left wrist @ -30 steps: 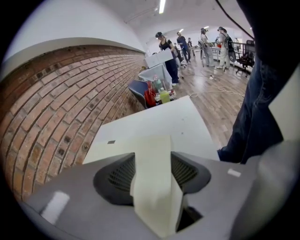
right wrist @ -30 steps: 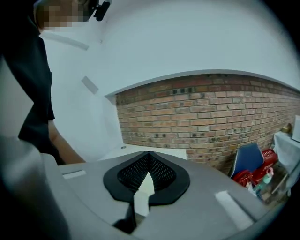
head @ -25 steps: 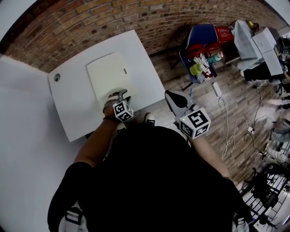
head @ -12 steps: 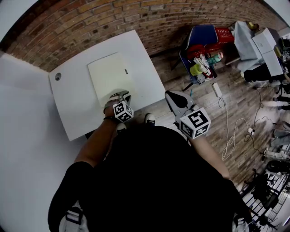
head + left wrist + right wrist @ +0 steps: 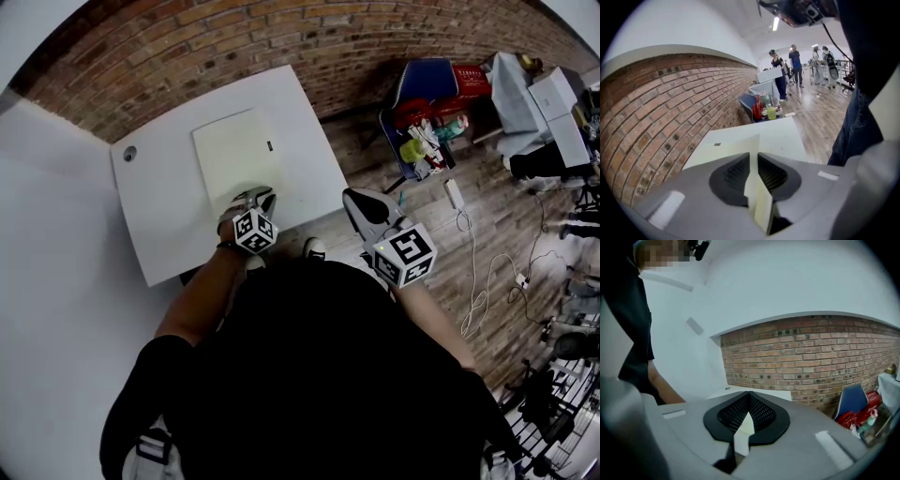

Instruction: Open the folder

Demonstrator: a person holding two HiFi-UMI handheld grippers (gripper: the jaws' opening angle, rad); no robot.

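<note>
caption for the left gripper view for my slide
Left gripper, its jaws just closed on the near edge of the cream folder, on a white table beside a brick wall.

White table (image 5: 161, 217) by brick wall (image 5: 234, 37), blue chair (image 5: 424, 75)

Materials and surface finish

The folder (image 5: 239, 155) is cream card, matt and smooth, with a thin, plain cover edge. The desk (image 5: 159, 220) has a white, smooth top with low sheen. The left gripper (image 5: 753, 157) and the right gripper (image 5: 749, 399) have grey matt plastic shells; their fingers (image 5: 733, 173) carry black pads with a fine ribbed grid. The wall (image 5: 281, 47) is rough red brick with recessed mortar joints. The floor (image 5: 441, 262) is wood-look plank, slightly glossy.
</note>
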